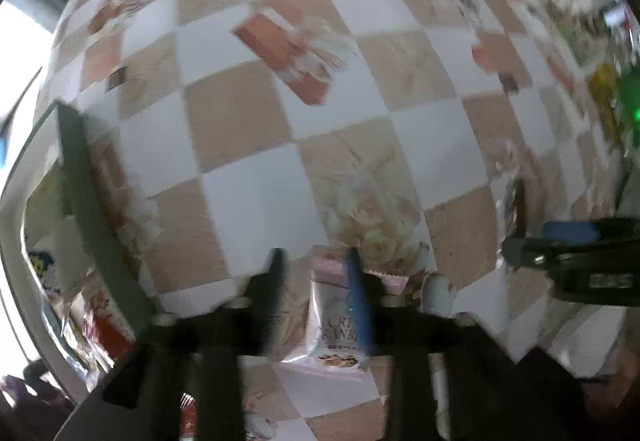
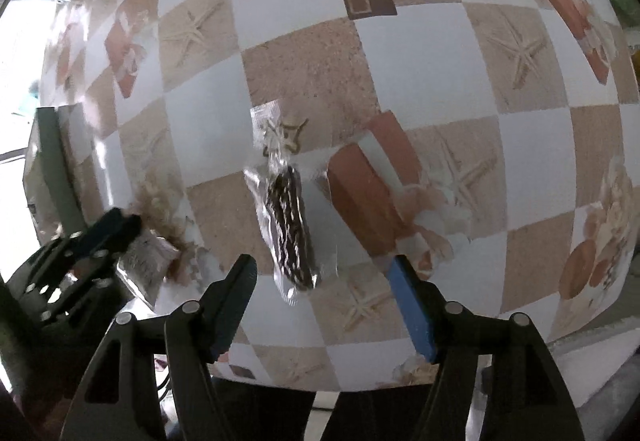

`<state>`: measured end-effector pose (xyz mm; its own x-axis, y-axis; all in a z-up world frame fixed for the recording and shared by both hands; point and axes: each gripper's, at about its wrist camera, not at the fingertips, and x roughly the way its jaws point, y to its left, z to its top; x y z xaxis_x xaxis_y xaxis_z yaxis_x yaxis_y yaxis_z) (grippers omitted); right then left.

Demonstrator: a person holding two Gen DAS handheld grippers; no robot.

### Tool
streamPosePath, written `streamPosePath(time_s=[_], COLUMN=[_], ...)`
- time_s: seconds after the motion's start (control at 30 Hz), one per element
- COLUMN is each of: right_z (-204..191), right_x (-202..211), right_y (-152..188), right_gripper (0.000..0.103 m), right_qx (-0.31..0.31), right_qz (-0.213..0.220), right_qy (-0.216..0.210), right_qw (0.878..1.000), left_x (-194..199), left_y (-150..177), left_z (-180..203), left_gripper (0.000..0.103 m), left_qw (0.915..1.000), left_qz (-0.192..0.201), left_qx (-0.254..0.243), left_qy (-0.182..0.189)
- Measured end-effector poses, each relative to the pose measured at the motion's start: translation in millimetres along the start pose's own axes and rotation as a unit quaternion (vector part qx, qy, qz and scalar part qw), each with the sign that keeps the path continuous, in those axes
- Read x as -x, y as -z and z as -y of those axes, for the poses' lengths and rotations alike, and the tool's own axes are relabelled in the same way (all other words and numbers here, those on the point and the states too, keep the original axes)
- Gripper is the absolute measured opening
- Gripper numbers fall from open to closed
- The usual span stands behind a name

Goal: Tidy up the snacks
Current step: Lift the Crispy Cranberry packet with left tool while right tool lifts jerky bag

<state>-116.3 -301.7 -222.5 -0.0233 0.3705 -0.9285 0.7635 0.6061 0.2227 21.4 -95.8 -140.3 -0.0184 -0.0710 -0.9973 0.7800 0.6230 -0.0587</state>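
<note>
Two snack packs lie on the chequered tablecloth (image 2: 400,53), one under each gripper. Below the right gripper (image 2: 324,269) is a chocolate bar in clear wrap (image 2: 290,229): a long dark brown piece with pale streaks across it, sealed in crinkled see-through film that flares out at the far end over a white square and a sand-coloured square. It lies lengthwise, pointing away from the camera, on the cloth in the gap between the spread fingers, nearer the left one; neither the black finger nor the blue pad (image 2: 412,309) touches it, so this gripper stands open with nothing held.

Seen from the left wrist, the picture is blurred. The left gripper (image 1: 314,261) is also parted, and a pink-and-white snack packet (image 1: 334,325) lies flat beneath it, partly behind its right, blue-padded finger. The packet has a serrated pink far edge, dark lettering that I can only partly read, and a small picture of biscuit-like pieces near its near end. I see no squeeze on it, and the packet rests on the cloth.

At the left edge of both views stands a grey bin (image 1: 76,169) with more packets inside. Further packets, too smeared to identify, are scattered along the far right of the table
</note>
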Motion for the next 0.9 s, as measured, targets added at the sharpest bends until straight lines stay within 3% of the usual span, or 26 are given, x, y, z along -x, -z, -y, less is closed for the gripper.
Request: streamPosePath(time_s=[0.07,0.13,0.3,0.47,0.6,0.73,0.8,0.83,0.87,0.9], right_z=[-2.2,-10.4,-18.3,-41.0,-54.2,-77.1,-89.7,-94.3,-97.8,-101.2], right_x=[-2.6,-7.9,-12.1,-19.0,-21.2,-25.9,-29.6,-31.0,-32.7,-30.5], right_y=[-3.6,-8.1,-9.1,-5.7,-2.0,-0.2,1.8,3.6,4.7,6.4], right_gripper=[0.07,0.07,0.07,0.07,0.07,0.07,0.068,0.06,0.054,0.039], right_qx=[0.001,0.008,0.019,0.025,0.039,0.064,0.088,0.097,0.105,0.111], right_qz=[-0.002,-0.003,-0.006,-0.006,-0.009,-0.004,-0.004,-0.001,0.004,0.012], right_qy=[0.002,0.011,0.019,0.02,0.03,0.062,0.084,0.095,0.106,0.106], right_qw=[1.0,1.0,1.0,0.999,0.999,0.996,0.993,0.991,0.989,0.988], left_x=[11.6,18.3,17.6,7.1,-9.1,-32.8,-32.3,-33.4,-31.1,-28.2], left_y=[1.9,3.4,17.1,39.6,44.7,45.4,43.9,45.9,48.2,50.2], left_z=[-9.2,-13.6,-7.9,29.0,40.2,50.4,47.4,48.4,49.1,48.1], left_gripper=[0.079,0.079,0.08,0.081,0.081,0.082,0.074,0.069,0.054,0.047], left_qw=[0.9996,0.9991,0.9987,0.9936,0.993,0.9909,0.9929,0.9937,0.9942,0.9942], left_qz=[0.027,0.037,0.01,-0.004,-0.025,-0.059,-0.055,-0.057,-0.051,-0.049], left_qx=[0.002,-0.01,-0.05,-0.112,-0.113,-0.108,-0.094,-0.088,-0.085,-0.085], left_qy=[-0.011,-0.019,-0.002,-0.014,-0.023,-0.056,-0.049,-0.041,-0.042,-0.044])
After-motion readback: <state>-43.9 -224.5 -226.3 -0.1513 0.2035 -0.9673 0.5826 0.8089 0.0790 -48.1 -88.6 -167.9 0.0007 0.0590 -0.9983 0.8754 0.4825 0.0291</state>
